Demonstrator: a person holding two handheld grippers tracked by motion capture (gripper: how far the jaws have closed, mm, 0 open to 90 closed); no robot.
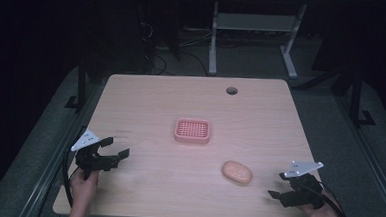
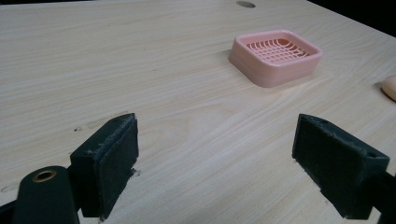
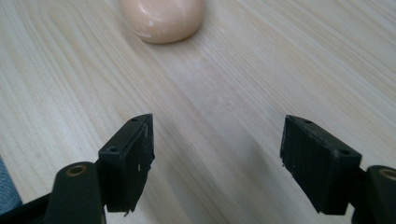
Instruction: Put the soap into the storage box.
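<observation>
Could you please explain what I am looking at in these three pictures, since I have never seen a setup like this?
A person sits at a wooden table and holds a hand tool in each hand, each ending in two black jaws. The left tongs and the right tongs both stand open and hold nothing.

The high view looks down from above the person. The other two pictures come from small cameras riding on each tool, looking out between its jaws.

On the table lie a pink soap dish with a slatted bottom, near the middle, and a peach bar of soap on the bare wood, apart from the dish. The soap lies straight ahead of the right tongs.
</observation>
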